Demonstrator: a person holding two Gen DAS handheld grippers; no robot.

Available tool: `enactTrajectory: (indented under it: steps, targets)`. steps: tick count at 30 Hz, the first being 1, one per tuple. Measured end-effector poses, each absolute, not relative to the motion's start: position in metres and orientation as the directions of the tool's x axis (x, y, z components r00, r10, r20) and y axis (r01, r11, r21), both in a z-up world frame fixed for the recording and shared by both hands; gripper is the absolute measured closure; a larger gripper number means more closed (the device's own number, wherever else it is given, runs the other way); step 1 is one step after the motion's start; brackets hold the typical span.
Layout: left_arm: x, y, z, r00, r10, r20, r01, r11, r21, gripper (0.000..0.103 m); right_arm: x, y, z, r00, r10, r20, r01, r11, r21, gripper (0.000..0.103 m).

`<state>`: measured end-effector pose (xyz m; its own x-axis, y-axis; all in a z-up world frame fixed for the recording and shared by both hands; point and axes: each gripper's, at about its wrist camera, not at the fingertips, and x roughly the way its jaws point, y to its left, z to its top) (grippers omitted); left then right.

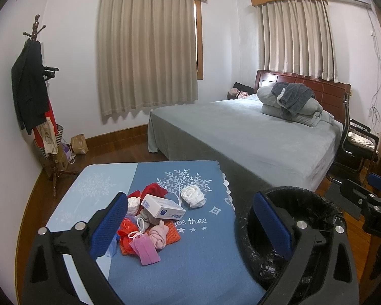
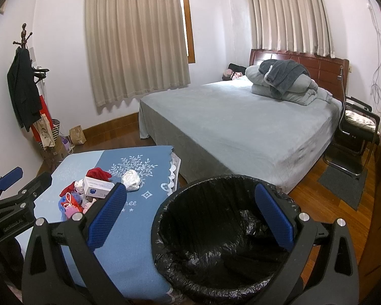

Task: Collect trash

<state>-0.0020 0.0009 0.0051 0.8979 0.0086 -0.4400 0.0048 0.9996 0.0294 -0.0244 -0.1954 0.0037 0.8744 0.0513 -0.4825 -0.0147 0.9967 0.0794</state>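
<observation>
A pile of trash lies on the blue-clothed table (image 1: 165, 267): a white box (image 1: 163, 207), a red cloth (image 1: 153, 189), a pink mask (image 1: 145, 250), a red-orange wrapper (image 1: 125, 231) and a pink wad (image 1: 158, 236). A crumpled white wad (image 1: 192, 196) sits apart to the right. My left gripper (image 1: 193, 226) hangs open above the table's near side, holding nothing. A bin with a black liner (image 2: 216, 241) stands right of the table. My right gripper (image 2: 190, 218) is open above the bin's near rim, also empty. The pile (image 2: 89, 190) shows at left in the right wrist view.
A large bed with grey cover (image 1: 254, 137) stands behind the table and bin. A coat stand (image 1: 33, 89) with bags is at the left wall. A black chair (image 1: 358, 142) and a grey mat (image 2: 343, 185) are at right on the wooden floor.
</observation>
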Motion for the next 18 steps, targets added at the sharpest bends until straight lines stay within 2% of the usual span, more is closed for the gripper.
enactTrajectory:
  steps: [18]
  targets:
    - [-0.0011, 0.0024, 0.0041, 0.896, 0.008, -0.443, 0.005, 1.0, 0.028, 0.006, -0.0236, -0.1963, 0.0013, 0.873, 0.051, -0.484, -0.015, 0.997, 0.079, 0.005]
